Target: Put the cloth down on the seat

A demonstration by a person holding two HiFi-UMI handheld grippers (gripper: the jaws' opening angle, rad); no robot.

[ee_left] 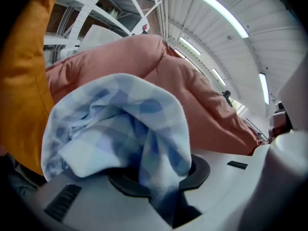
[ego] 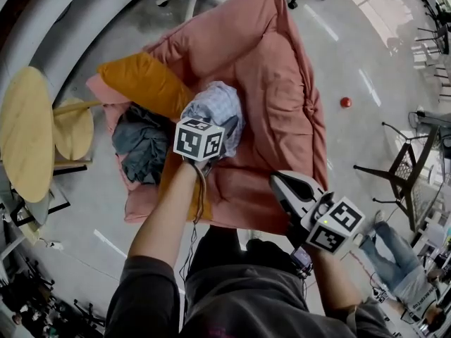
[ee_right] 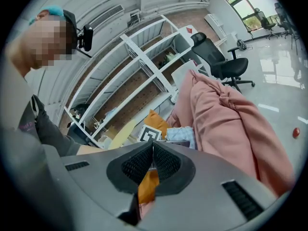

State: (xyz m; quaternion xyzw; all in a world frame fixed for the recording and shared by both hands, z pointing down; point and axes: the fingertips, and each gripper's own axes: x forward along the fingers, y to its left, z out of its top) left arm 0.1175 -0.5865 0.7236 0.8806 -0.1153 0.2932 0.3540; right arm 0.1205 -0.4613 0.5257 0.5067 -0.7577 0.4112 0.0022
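A blue-and-white checked cloth (ego: 215, 108) hangs bunched over the middle of the pink bean-bag seat (ego: 282, 97). My left gripper (ego: 220, 134) is shut on it. In the left gripper view the cloth (ee_left: 120, 124) billows over the jaws and a fold runs down between the pads, with the seat (ee_left: 192, 90) behind. My right gripper (ego: 276, 182) hovers at the seat's near edge. Its jaws are shut (ee_right: 153, 146) with nothing between them. The held cloth (ee_right: 185, 134) shows small beyond them, beside the seat (ee_right: 231, 119).
An orange cushion (ego: 144, 83) and a crumpled grey cloth (ego: 141, 143) lie on the seat's left side. Round wooden tables (ego: 28, 132) stand at the left. A red ball (ego: 345, 102) lies on the floor, right of the seat. A black rack (ego: 402, 171) is at far right.
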